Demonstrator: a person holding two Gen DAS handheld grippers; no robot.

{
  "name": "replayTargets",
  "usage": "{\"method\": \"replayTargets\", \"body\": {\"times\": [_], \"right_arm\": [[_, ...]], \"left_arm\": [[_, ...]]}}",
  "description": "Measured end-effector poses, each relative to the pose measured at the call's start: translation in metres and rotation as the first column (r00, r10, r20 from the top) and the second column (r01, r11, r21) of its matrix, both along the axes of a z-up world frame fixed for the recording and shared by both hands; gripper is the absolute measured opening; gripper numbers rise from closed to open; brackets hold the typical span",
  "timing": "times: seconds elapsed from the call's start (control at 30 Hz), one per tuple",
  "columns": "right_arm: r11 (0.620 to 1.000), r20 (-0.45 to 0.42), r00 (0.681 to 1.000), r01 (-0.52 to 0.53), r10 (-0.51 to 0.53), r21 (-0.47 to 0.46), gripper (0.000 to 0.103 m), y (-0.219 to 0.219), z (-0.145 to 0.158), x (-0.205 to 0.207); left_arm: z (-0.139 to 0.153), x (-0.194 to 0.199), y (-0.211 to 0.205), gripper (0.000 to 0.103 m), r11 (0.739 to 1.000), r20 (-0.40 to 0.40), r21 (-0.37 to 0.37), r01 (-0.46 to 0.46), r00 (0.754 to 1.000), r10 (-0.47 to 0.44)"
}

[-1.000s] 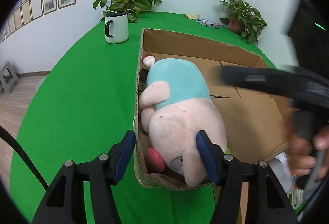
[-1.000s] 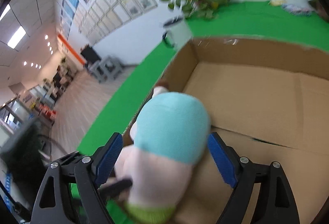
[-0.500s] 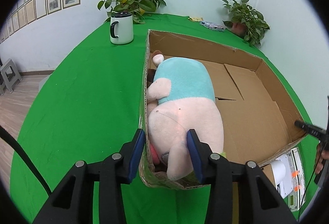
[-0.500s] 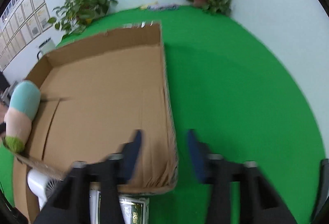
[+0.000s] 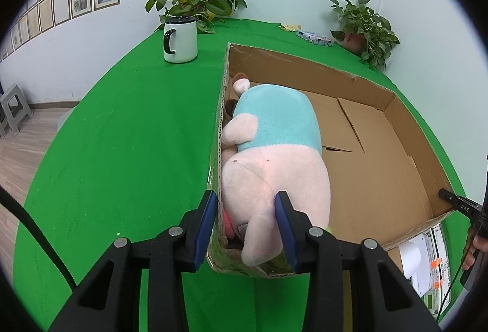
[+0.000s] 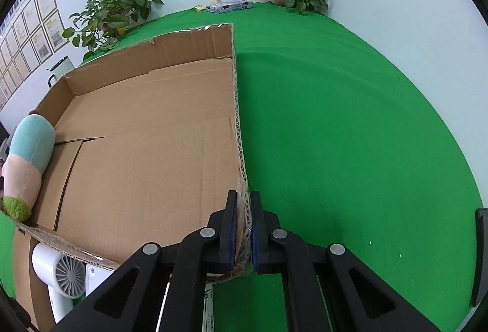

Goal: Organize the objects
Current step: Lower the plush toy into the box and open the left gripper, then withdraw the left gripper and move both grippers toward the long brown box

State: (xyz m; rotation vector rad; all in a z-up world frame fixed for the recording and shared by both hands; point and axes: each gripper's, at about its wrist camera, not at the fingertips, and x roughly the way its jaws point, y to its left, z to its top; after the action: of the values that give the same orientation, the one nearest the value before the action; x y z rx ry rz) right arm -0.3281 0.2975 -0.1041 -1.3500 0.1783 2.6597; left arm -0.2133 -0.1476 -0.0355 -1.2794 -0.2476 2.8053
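The plush pig (image 5: 274,155), pink and fuzzy with a teal shirt, lies inside the cardboard box (image 5: 381,149) against its left wall. The left gripper (image 5: 245,225) straddles that corrugated wall and the pig's rump, its 2 blue pads set apart, neither visibly pressing. The right gripper (image 6: 243,233) is clamped on the box's right wall. A white mug (image 5: 180,39) stands on the green cloth (image 5: 122,149).
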Motion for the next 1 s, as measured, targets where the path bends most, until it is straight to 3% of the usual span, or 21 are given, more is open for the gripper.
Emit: {"method": "replayTargets", "body": {"times": [0.33,0.5,0.53,0.57,0.6,0.63,0.67,0.77,0.87,1.0], "right_arm": [[1.0,0.005,1.0,-0.001,0.001,0.012,0.005,0.005,0.0,0.009],[1.0,0.0,1.0,-0.011,0.011,0.017,0.013,0.009,0.003,0.017],[1.0,-0.011,1.0,-0.014,0.014,-0.007,0.023,0.008,0.007,0.021],[1.0,-0.024,1.0,-0.019,0.018,-0.017,0.045,0.008,0.009,0.024],[0.999,-0.053,0.998,-0.024,0.023,-0.023,0.06,0.005,0.015,0.03],[1.0,-0.091,0.996,-0.026,0.025,-0.01,0.091,0.0,0.024,0.039],[1.0,-0.119,0.992,-0.029,0.029,0.004,0.102,-0.005,0.031,0.046],[0.996,-0.177,0.98,-0.091,0.089,0.0,0.102,-0.027,0.052,0.068],[0.992,-0.207,0.971,-0.127,0.121,-0.019,0.102,-0.051,0.063,0.093],[0.982,-0.231,0.955,-0.19,0.186,0.005,0.102,-0.088,0.07,0.127]], "left_arm": [[0.001,0.006,0.003,0.037,1.0,0.004,-0.014,-0.003,1.0,0.003],[0.006,0.011,0.001,0.038,1.0,-0.017,-0.02,-0.013,1.0,0.013],[0.01,0.015,0.002,0.038,0.998,-0.025,-0.055,-0.038,0.999,0.037],[0.014,0.019,0.004,0.037,0.994,-0.04,-0.09,-0.057,0.998,0.053],[0.02,0.024,0.007,0.038,0.99,-0.064,-0.126,-0.07,0.996,0.062],[0.027,0.033,0.012,0.038,0.986,-0.097,-0.154,-0.072,0.994,0.057],[0.033,0.04,0.016,0.041,0.984,-0.12,-0.164,-0.067,0.992,0.048],[0.051,0.073,0.034,0.082,0.984,-0.213,-0.174,-0.048,0.977,0.009],[0.06,0.101,0.051,0.083,0.987,-0.297,-0.158,-0.024,0.955,-0.024],[0.06,0.116,0.074,0.083,0.987,-0.298,-0.156,0.043,0.951,-0.088]]}}
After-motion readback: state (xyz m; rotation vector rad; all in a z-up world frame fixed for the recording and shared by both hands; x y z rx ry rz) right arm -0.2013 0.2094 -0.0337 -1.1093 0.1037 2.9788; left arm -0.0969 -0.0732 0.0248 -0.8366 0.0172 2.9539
